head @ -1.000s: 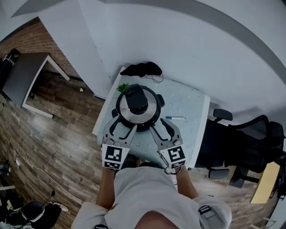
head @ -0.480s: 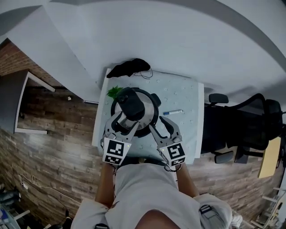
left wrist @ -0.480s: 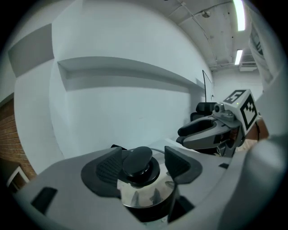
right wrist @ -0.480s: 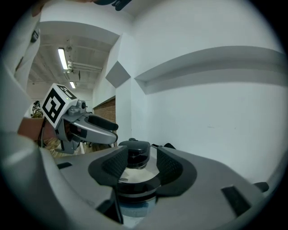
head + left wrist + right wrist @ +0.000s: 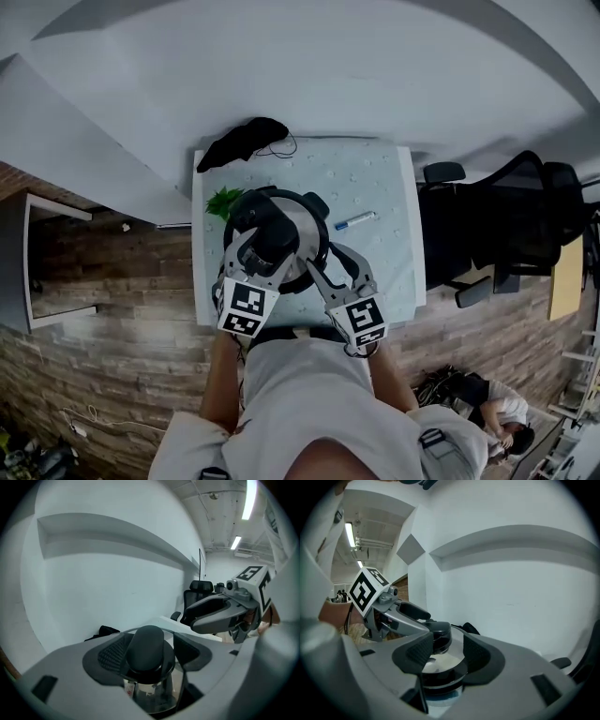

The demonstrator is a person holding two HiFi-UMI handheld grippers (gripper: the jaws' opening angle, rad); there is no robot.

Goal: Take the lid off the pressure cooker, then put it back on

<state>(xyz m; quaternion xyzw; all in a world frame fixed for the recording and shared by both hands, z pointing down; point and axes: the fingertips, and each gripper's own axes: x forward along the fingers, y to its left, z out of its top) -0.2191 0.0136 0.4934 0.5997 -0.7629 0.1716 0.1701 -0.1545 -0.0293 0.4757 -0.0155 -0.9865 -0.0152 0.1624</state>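
The pressure cooker stands at the near left of the table, its steel lid on, with a black knob on top. My left gripper reaches over the lid and its jaws are opening, one on each side of the knob; the pads do not press on it. My right gripper is open at the cooker's near right rim, with nothing between its pads. Each gripper shows in the other's view.
The pale table also carries a blue pen, a black cloth with a cable at the far left corner and a small green plant beside the cooker. A black office chair stands to the right.
My left gripper has moved forward from the cooker's near edge onto the lid, and its jaws now stand around the knob. My right gripper has crept closer to the rim.
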